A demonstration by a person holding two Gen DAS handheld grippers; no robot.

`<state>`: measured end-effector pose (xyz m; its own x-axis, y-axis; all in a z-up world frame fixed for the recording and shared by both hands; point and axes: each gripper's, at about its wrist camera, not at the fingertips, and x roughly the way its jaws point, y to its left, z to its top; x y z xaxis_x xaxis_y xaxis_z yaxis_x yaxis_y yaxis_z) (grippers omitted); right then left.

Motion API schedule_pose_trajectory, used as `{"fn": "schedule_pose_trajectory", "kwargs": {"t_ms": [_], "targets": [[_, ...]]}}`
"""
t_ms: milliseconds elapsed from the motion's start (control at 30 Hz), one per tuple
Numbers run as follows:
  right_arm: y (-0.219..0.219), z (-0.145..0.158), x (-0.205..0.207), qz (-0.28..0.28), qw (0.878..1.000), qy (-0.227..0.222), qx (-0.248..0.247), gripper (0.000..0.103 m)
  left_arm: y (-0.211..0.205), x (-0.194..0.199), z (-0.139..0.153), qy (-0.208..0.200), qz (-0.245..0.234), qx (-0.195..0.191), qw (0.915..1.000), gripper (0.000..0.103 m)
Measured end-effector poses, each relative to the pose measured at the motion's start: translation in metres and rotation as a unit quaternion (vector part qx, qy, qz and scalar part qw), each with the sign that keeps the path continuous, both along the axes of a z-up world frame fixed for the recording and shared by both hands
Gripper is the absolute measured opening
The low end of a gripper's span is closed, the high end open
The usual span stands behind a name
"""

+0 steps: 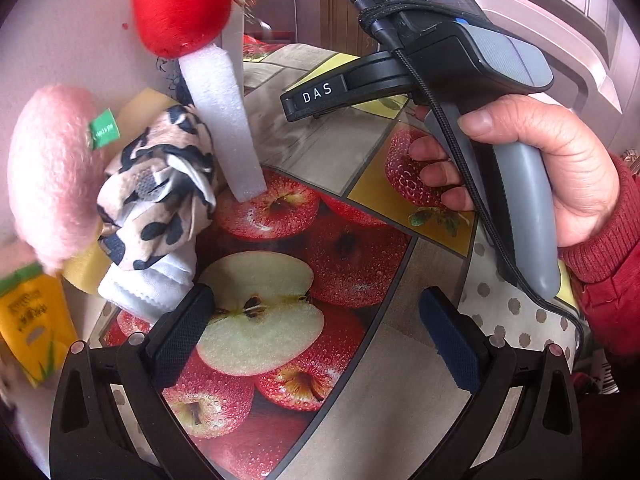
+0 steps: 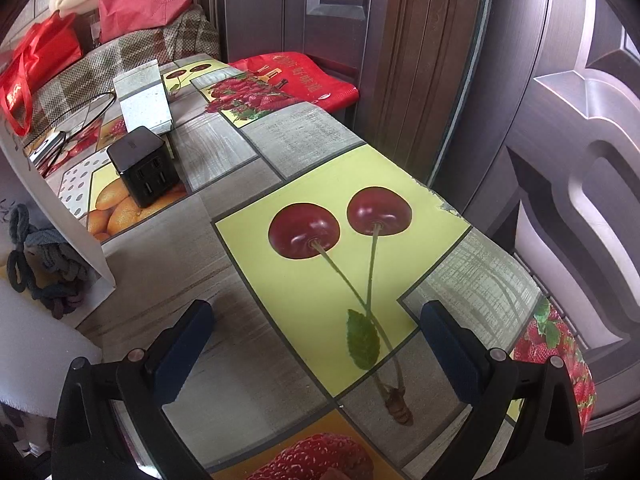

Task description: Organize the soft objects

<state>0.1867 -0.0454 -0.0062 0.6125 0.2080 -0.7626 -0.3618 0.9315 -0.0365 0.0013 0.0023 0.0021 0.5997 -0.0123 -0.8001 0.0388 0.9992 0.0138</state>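
Both grippers spread wide, nothing pinched. Left gripper [image 1: 316,336] hangs over the fruit-print tablecloth [image 1: 360,360], its navy pads [image 1: 182,332] framing a printed halved apple. Just past the left finger, up and to the left, soft pile: leopard-print cloth [image 1: 160,192] bunched on a white cloth piece [image 1: 148,284], which sits just beside the left pad; cannot tell if it touches. White foam strip [image 1: 224,120] stands tilted right behind the leopard cloth, lower end on the cloth-covered table. Pink plush [image 1: 52,176] with green tag to the left of the leopard cloth, touching it. Red plush [image 1: 180,4] at the strip's top end, far ahead-left. Yellow packet [image 1: 32,328] blurred, left of the left finger. Ahead-right of the fingers, a hand [image 1: 552,168] in a red sleeve grips the other gripper's grey handle.

Right gripper [image 2: 316,336] open over a printed cherry panel, nothing between the fingers. Left of its left finger: dark hair ties [image 2: 44,272] on a white surface. Farther ahead-left: black cube charger [image 2: 142,164], white box [image 2: 142,96], red bag [image 2: 36,64].
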Motion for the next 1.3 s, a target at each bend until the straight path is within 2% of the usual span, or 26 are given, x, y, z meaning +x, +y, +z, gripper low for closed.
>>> {"fn": "schedule_pose_trajectory", "kwargs": {"t_ms": [1300], "targets": [[0.0009,0.0003,0.0002,0.000,1.000,-0.001,0.001,0.103,-0.0026,0.0015,0.0010,0.000,0.000,0.001,1.0000,0.102]]}}
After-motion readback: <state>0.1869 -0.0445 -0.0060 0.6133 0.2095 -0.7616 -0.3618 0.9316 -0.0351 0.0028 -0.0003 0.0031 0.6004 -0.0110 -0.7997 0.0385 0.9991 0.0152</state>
